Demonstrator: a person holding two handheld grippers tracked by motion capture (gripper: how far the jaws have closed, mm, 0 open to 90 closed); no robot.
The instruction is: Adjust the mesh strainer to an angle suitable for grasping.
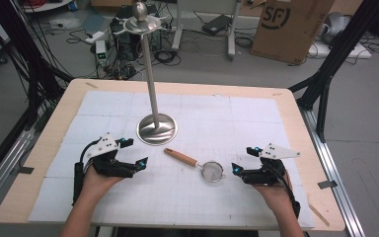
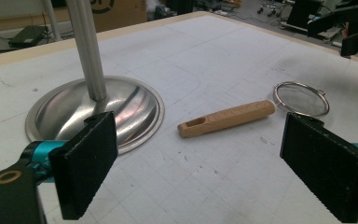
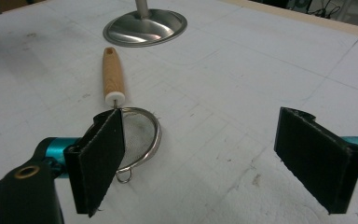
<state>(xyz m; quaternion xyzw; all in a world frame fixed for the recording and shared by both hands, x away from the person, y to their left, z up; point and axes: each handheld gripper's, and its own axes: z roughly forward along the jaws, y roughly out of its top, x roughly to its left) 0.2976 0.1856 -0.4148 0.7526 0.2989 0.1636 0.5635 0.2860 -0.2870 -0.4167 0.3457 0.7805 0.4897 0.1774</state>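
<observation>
Small wooden-handled strainer (image 1: 205, 168) flat on tabletop (image 1: 237, 123), near steel stand base (image 1: 156, 129), left tongs (image 1: 133, 154) spread, empty, right tongs (image 1: 243, 159) spread, just beside strainer rim.

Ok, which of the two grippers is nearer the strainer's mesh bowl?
The right gripper: its open jaws sit just beside the strainer bowl. The left gripper, also open, is further off, out beyond the wooden handle end.
</observation>
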